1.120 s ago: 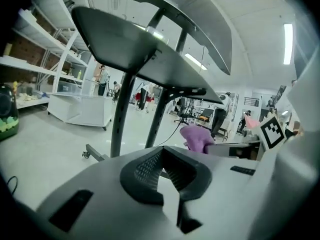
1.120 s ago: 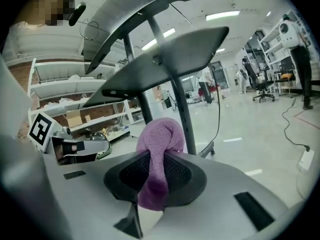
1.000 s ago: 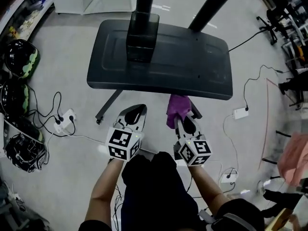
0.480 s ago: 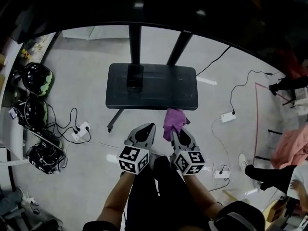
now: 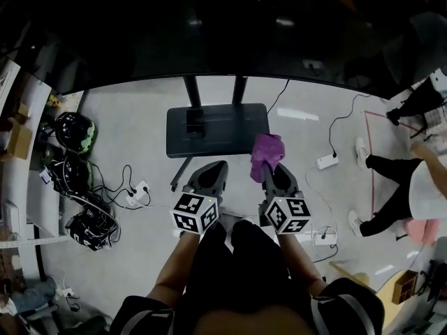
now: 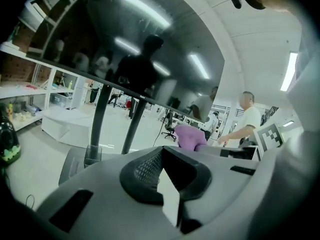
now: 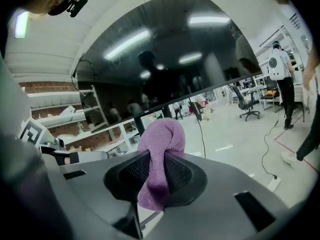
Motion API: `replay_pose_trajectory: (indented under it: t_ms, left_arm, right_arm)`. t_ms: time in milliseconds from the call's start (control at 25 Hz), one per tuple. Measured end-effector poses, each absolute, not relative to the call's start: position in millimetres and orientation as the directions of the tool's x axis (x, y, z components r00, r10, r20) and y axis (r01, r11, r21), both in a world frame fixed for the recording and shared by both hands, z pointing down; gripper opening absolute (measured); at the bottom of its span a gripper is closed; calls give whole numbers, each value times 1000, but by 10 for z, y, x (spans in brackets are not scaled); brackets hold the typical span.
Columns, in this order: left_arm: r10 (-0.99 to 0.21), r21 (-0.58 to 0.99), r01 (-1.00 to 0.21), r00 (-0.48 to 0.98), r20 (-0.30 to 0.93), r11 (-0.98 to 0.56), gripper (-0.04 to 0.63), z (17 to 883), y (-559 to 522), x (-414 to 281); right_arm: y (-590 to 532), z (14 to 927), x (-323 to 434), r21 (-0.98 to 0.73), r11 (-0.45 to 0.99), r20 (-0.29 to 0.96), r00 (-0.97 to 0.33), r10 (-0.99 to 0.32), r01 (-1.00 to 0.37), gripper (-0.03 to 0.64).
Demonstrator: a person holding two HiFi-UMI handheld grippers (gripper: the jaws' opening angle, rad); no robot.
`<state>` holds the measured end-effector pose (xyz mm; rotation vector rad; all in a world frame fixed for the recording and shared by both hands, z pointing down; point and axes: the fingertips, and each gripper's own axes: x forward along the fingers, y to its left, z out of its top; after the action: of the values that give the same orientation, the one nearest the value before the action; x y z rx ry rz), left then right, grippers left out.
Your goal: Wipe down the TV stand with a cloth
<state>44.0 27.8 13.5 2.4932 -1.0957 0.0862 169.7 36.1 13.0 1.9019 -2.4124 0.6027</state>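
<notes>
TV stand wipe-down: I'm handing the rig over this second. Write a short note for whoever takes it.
Right claw: shut on the purple cloth, which bunches up out of the jaws.
Left claw: shut, nothing in it.
TV stand: its dark base lies on the floor ahead of both claws. The cloth appears to be held in the air, clear of the stand.
Done: cloth picked up. No wiping shows.
Left: bring the cloth down onto the base and wipe it, probably then the rest of the stand.
</notes>
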Motion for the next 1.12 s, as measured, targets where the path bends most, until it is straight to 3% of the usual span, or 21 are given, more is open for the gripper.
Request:
replay_pose_trajectory:
  t_ms: [280,560,1120]
  left_arm:
    - [-704,344,-728,676,218,-593,5,-232,622,417]
    - [-706,346,-733,671,226,-585,5,-160,753,485]
    - [-700,333,-718,687,197,-611,5,-199,858,949]
  right_arm:
    - [558,-386,1754,-298,222,147,-275,-950,-928,89]
    - [723,-452,2083,-303,158,113,-201,-973,-940,89]
    - [951,-441,2475,-268,165,134,-206,-969,-949,89]
